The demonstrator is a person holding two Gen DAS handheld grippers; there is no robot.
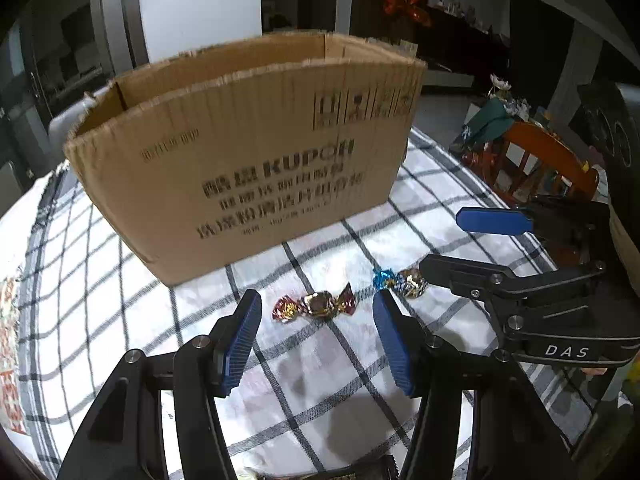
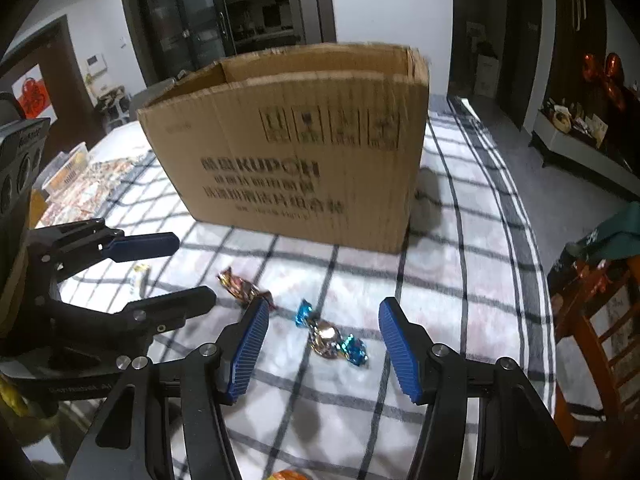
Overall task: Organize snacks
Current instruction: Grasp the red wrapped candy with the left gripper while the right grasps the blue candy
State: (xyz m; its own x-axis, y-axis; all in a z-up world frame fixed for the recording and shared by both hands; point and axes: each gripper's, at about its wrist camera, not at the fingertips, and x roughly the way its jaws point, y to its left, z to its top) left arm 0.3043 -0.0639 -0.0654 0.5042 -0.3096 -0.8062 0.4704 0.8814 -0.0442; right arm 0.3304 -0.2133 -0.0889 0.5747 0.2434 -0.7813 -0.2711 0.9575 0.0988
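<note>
Box: the open-topped brown corrugated cardboard box [image 1: 240, 152] with dark print stood on the black-and-white checked tablecloth [image 1: 320, 380], beyond both sweets.
Left tongs: the left gripper [image 1: 316, 336], black with blue ribbed pads, stood partly open and empty, above the cloth.
Right tongs: the right gripper [image 2: 324, 344], of the same make, stood likewise partly open, holding nothing.
Red sweet: the red-and-gold foil twist-wrapped candy [image 1: 315, 304] lay just ahead of the left pads, centred in their gap, its long axis crosswise to the fingers.
Blue sweet: the blue-and-gold foil twist-wrapped candy [image 2: 332, 334] lay between the right pads, its long axis slanting across the gap.
Nearer hand: each sweet seemed to fall to its own gripper; the slanted one probably wanted a wrist turn.
</note>
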